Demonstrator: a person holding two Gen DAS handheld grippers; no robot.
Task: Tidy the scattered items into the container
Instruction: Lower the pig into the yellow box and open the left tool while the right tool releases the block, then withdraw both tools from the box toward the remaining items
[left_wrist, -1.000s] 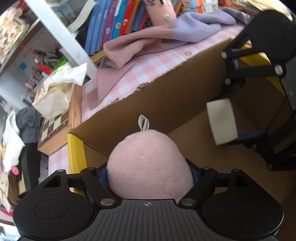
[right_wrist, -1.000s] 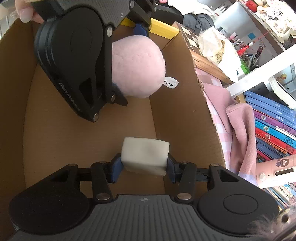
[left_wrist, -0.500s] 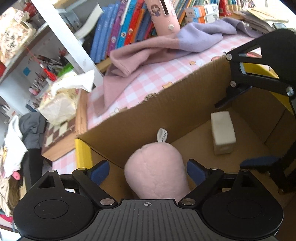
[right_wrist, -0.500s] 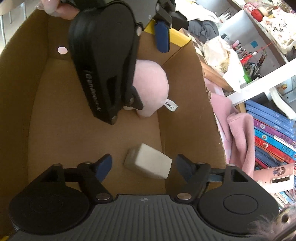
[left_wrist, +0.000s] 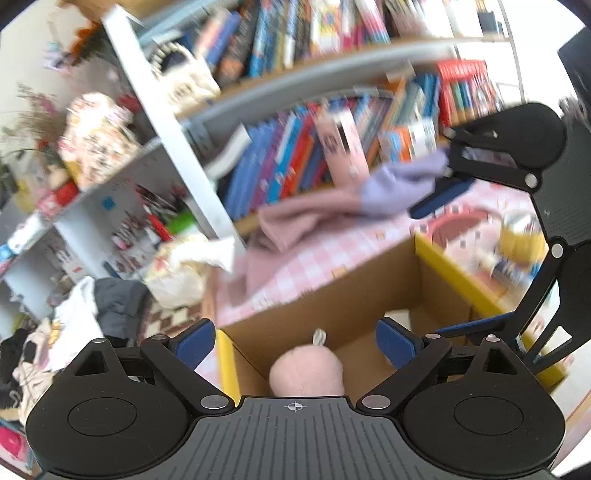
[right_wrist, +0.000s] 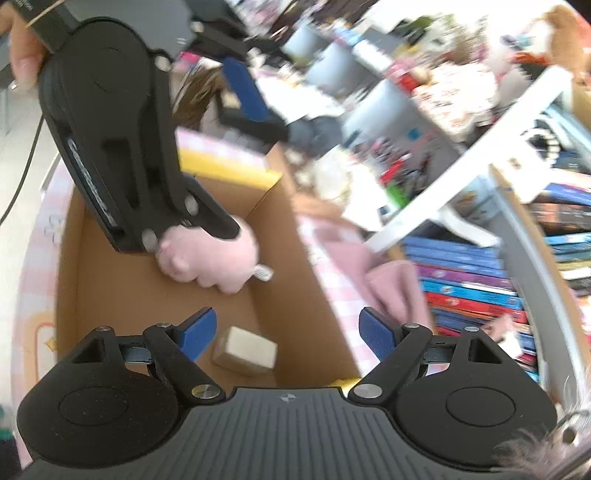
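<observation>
— Is the tidying done?

— Part of it, I think. The pink plush toy (right_wrist: 212, 258) lies on the floor of the cardboard box (right_wrist: 110, 280), near the far end. The little white block (right_wrist: 245, 350) lies in there too, close to the near wall. They sit apart from each other.

— Are the grabbers holding anything?

— No. The left gripper (left_wrist: 295, 341) has its jaws wide and opening more, with the toy down below them, not touched. The right gripper (right_wrist: 286, 332) is opening too, and the block sits under it on the box floor, free of the blue pads (right_wrist: 197, 330).

— What else is in the box?

— Just those two things, as far as I can see. The black arm of the left gripper hides a bit of the floor.

— What is left to do?

— Out on the checked tablecloth (left_wrist: 306, 266) a pink and purple cloth (left_wrist: 332, 210) lies in a heap by the books (left_wrist: 295, 158). Past the yellow flap there seem to be some small things, but the picture is too blurry to tell what. Those may need to go in next.
</observation>
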